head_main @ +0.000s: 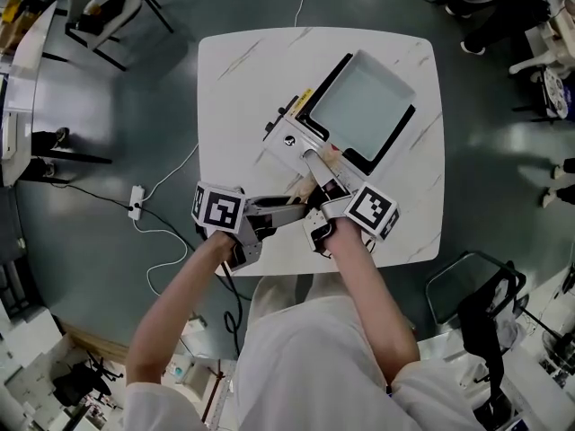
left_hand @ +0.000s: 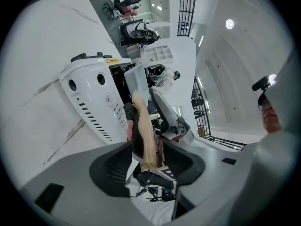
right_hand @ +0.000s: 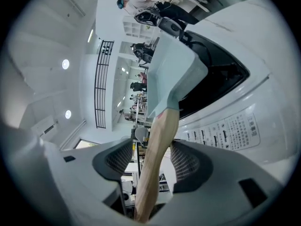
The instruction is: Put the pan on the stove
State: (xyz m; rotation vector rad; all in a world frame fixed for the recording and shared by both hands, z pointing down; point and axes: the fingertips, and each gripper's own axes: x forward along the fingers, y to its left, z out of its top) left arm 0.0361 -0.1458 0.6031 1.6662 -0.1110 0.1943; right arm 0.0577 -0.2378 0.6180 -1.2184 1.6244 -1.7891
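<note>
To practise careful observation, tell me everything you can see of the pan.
The pan is square, shallow, pale grey-green and empty, with a light wooden handle. It sits flat on the black top of the stove, handle towards the person. The handle runs between the open jaws of the left gripper and right gripper; neither seems to press it.

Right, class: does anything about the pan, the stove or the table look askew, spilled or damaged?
Nothing stands out. The pan sits flat on the stove, lined up with it, and nothing is spilled on the table.
</note>
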